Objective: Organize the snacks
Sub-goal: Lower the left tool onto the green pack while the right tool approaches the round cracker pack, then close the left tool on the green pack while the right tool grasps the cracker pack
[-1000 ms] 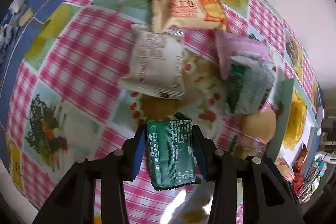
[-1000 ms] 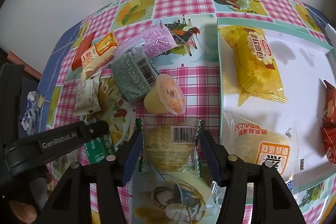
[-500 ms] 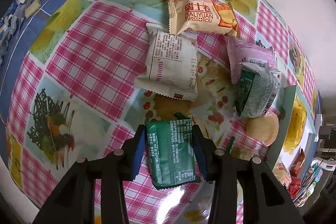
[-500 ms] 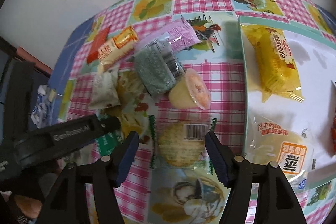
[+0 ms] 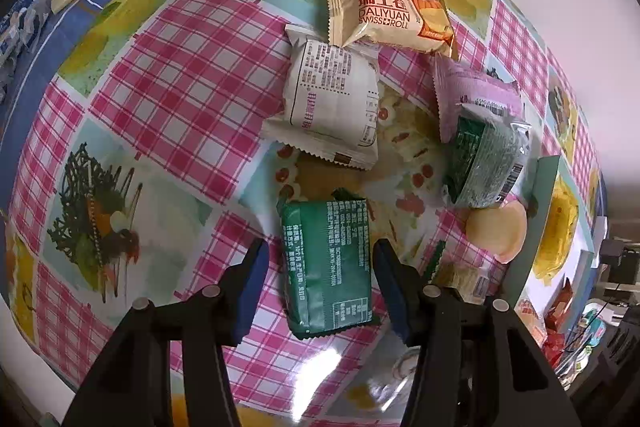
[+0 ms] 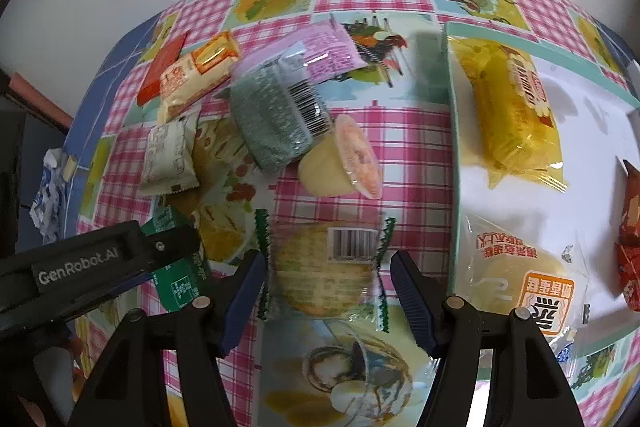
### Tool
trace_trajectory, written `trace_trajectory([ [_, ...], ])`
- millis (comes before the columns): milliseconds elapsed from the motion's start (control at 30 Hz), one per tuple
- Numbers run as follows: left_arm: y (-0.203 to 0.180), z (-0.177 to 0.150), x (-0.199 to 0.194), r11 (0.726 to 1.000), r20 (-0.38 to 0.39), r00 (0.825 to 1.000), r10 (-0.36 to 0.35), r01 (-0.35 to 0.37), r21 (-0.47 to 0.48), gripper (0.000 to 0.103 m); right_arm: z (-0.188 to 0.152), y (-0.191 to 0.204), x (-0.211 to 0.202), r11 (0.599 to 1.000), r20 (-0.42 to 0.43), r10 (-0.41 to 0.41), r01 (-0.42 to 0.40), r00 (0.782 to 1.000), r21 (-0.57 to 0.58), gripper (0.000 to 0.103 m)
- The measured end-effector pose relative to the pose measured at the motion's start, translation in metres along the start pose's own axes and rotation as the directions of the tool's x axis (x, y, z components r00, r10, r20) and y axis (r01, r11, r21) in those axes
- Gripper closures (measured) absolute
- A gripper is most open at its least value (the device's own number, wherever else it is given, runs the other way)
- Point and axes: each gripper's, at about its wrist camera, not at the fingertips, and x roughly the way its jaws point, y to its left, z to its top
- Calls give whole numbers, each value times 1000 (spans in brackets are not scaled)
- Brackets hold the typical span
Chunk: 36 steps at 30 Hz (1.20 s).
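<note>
The left tongs' black arm (image 6: 100,267) covers most of the flat green foil packet (image 6: 180,279). The crinkled red wrapper (image 6: 629,251) in the white tray (image 6: 600,99) is cut by the picture's edge.

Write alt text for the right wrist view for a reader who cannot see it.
The right hand-held gripper hangs open around a clear-wrapped round cracker pack lying on a pink checked tablecloth. Beyond it lie a jelly cup and a cluster of loose snack packets; to the right, a white tray holds a yellow bread pack and other packets.
</note>
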Motion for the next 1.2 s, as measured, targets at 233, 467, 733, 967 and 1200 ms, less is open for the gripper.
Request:
trace_trajectory([
  [233, -6, -4, 1, 999, 5, 1000, 30, -30, 22, 48, -3, 9, 8, 998, -9, -55, 54, 998, -41, 34],
  [467, -7, -1, 2, 999, 4, 999, 32, -32, 11, 48, 0, -2, 8, 1000, -15, -31, 31, 999, -7, 35],
  [733, -2, -1, 3, 999, 3, 999, 32, -32, 21, 48, 3, -11, 4, 1000, -22, -4, 5, 1000, 17, 35],
  [967, -2, 2, 4, 1000, -2, 1000, 15, -15, 23, 48, 9, -25, -28, 995, 55, 73, -76, 996, 71, 34],
  [1200, -7, 1, 5, 999, -8, 1000, 3, -3, 32, 48, 10, -20, -27, 991, 56, 118, -121, 991, 51, 34],
])
